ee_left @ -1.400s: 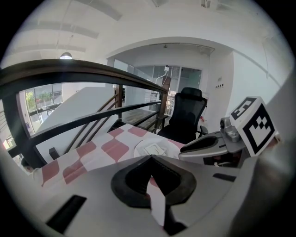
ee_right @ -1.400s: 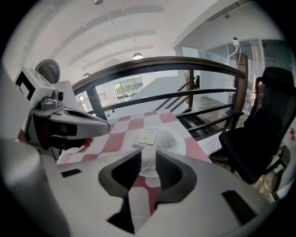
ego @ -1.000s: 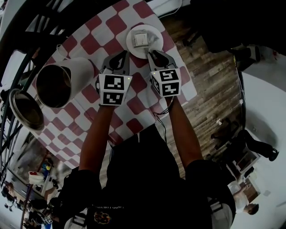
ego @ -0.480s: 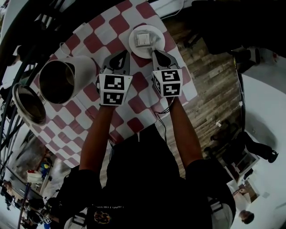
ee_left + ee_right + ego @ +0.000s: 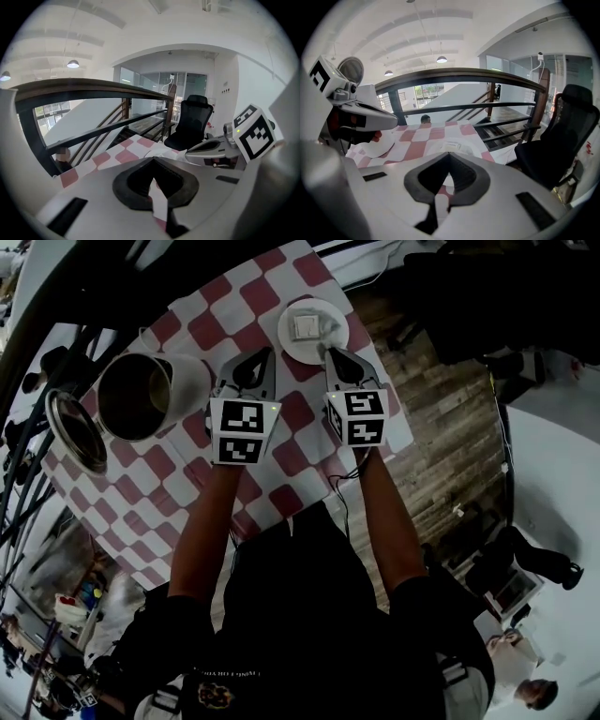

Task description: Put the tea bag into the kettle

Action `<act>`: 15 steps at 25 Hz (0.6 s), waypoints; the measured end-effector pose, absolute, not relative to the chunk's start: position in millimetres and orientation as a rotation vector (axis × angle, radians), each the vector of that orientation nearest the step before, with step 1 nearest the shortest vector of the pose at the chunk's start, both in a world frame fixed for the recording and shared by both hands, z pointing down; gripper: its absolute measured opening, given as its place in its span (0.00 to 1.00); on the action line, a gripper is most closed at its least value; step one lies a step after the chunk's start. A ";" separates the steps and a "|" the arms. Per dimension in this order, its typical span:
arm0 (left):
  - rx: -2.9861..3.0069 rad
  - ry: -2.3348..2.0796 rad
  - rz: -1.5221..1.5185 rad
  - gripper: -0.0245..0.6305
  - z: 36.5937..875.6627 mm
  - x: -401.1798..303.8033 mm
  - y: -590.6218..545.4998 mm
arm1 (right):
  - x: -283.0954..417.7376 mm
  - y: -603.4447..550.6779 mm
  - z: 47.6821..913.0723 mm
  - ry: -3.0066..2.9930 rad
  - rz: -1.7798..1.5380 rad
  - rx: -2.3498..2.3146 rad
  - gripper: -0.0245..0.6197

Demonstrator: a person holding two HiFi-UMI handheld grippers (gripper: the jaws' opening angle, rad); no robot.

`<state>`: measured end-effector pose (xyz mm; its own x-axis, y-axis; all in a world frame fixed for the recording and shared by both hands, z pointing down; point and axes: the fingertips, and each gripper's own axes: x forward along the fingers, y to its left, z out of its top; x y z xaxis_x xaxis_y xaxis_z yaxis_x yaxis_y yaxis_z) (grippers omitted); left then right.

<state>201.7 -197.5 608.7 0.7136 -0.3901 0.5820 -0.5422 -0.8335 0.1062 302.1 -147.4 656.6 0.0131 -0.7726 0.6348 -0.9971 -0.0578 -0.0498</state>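
Note:
A square tea bag (image 5: 306,327) lies on a small white plate (image 5: 289,343) at the far end of the checkered table. The white kettle (image 5: 141,395) stands at the left with its steel lid (image 5: 75,430) swung open. My right gripper (image 5: 330,352) is shut and empty, its tips at the plate's near rim. My left gripper (image 5: 265,354) is also shut and empty, just left of the plate and right of the kettle. In the right gripper view the plate (image 5: 433,148) with the tea bag (image 5: 451,144) sits just past my right gripper (image 5: 449,154).
The red-and-white cloth (image 5: 187,460) covers a small table whose right edge drops to a wooden floor (image 5: 441,427). A dark railing (image 5: 454,77) runs behind the table, and a black office chair (image 5: 562,136) stands to the right. The kettle body (image 5: 377,145) shows under the left gripper.
The head camera has shifted, so kettle and plate sit further right in the picture. Both grippers stay shut by the plate; the right one's tips are now at its rim.

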 end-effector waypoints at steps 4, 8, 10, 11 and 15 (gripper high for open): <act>2.661 -0.763 0.799 0.04 593.5 194.7 -193.6 | 297.5 -143.6 638.2 -1.829 0.696 1.887 0.06; 2.679 -0.797 0.778 0.04 575.0 187.0 -189.4 | 292.3 -140.6 614.1 -1.860 0.646 1.901 0.06; 2.686 -0.823 0.764 0.04 565.2 182.0 -188.2 | 289.9 -141.4 602.1 -1.879 0.615 1.905 0.06; 2.688 -0.835 0.757 0.04 559.7 179.1 -186.7 | 288.4 -141.0 596.0 -1.888 0.603 1.906 0.06; 2.697 -0.869 0.733 0.04 538.0 167.1 -175.9 | 279.8 -135.2 570.6 -1.922 0.552 1.905 0.06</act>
